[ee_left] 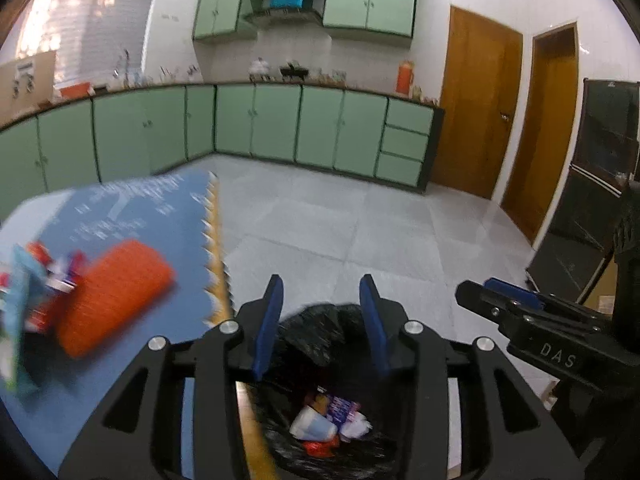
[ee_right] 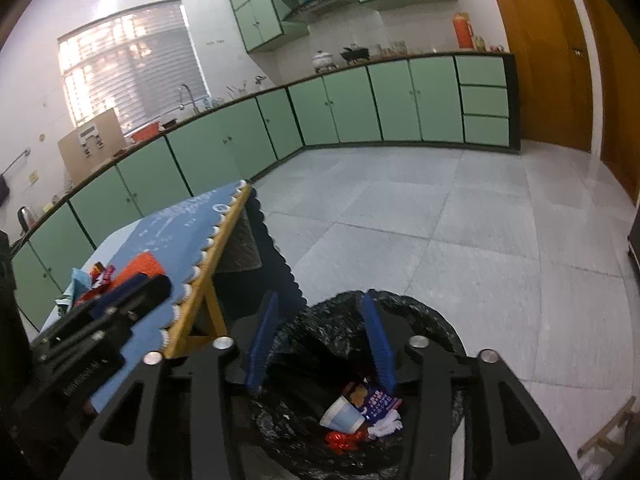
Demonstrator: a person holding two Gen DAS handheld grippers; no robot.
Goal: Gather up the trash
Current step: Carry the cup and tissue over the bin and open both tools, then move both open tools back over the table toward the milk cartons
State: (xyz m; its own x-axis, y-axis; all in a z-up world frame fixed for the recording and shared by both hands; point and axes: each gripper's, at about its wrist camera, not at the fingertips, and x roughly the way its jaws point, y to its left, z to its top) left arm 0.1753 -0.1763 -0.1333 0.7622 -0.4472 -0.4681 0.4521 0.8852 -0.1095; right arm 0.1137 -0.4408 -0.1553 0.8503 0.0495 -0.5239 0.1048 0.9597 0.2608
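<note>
Kitchen with green cabinets (ee_right: 352,104) along two walls, grey tiled floor (ee_right: 460,232), wooden doors (ee_left: 476,104) at right. Low table (ee_right: 188,232) with a blue scalloped cover stands at left. Bin (ee_right: 436,324) lined with a black bag sits on the floor just beside the table's edge, directly under both grippers.

Left gripper (ee_left: 322,320) hangs over the bin mouth, pointing down and forward, jaws partly open, nothing between them. Right gripper (ee_right: 322,344) is the same: over the bin, jaws partly open, empty. Each gripper shows at the edge of the other's view, side by side and close.

Trash already in the bin: a white paper cup (ee_right: 343,416) lying on its side, long axis slanted, open mouth toward lower left in the right wrist view; a blue-and-white wrapper (ee_right: 378,402) touching it on the right; crumpled white paper (ee_right: 386,428) below that; a red crinkled wrapper (ee_right: 342,440) at the bottom.

Still on the table: an orange ribbed pad (ee_left: 116,296), long axis running lower left to upper right, and beside it a blurred heap of red and teal wrappers (ee_left: 36,280) near the left edge.
</note>
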